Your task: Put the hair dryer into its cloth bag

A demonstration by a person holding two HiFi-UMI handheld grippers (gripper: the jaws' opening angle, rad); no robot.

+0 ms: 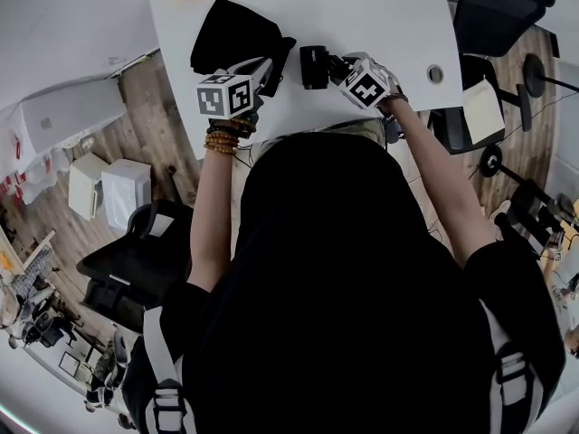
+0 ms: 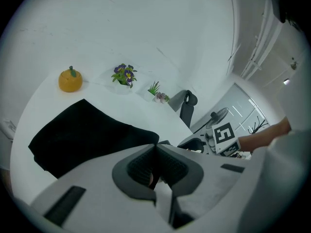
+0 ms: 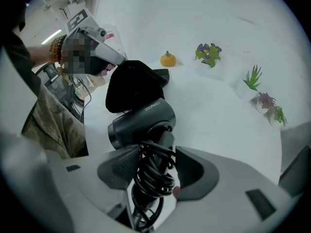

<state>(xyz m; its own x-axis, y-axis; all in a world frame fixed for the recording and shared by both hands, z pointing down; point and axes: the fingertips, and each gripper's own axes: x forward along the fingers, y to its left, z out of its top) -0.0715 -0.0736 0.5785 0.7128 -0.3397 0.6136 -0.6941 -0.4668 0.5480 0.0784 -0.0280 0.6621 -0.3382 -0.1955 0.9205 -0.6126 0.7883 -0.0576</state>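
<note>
Right gripper view looks down on a black hair dryer (image 3: 141, 120) lying on the white surface (image 3: 218, 110), its barrel printed with pale lettering that seems to read "ZEADO". The dryer's handle, wrapped in its coiled black cord (image 3: 153, 178), stands between the jaws of the right tongs (image 3: 158, 153). They are released: the left pad is against the cord, while a strip of white shows between the cord and the right pad.

Just beyond the dryer on the far left lies the black cloth bag (image 3: 133, 84), bunched up and touching the dryer's barrel or nearly so. Farther off, along the far edge, sit a small orange pumpkin ornament (image 3: 168, 59), a little pot of purple flowers (image 3: 208, 53) and a spiky green plant (image 3: 253, 77).

In the left gripper view the left tongs (image 2: 155, 149) are clenched, the ribbed pads pressed together with no gap. Their tips meet right at the near corner of the bag, and I cannot tell whether any cloth is caught between them. To the right, the right tongs' cube shows a black-and-white square marker (image 2: 223, 135).

From the head view the bag is on the left of the surface and the dryer lies just right of it, near the middle, with one tongs at each.
</note>
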